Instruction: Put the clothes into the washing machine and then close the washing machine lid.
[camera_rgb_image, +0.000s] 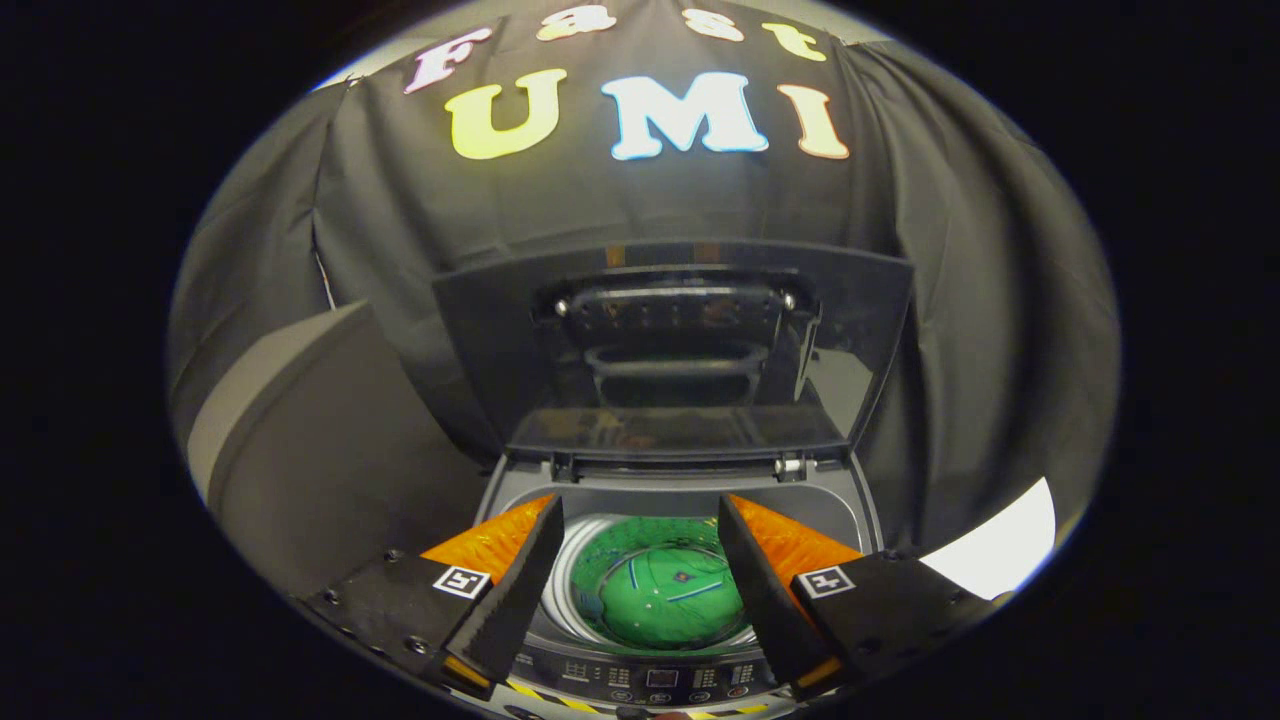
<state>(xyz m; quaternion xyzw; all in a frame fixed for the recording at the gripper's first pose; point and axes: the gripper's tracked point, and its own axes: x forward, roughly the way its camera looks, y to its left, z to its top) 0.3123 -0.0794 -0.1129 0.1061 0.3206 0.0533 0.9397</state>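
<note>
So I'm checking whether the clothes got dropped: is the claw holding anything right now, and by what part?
Nothing is held. The claw is open above the washing machine, with the green garment lying down in the drum.

Green clothes lie in the open-lidded washing machine, gripper fingers spread above.

Claw: two wedge-shaped fingers w/ serrated inner edges. Each sits on a black block w/ a square b/w marker tag. Small screws dot the blocks.
</note>
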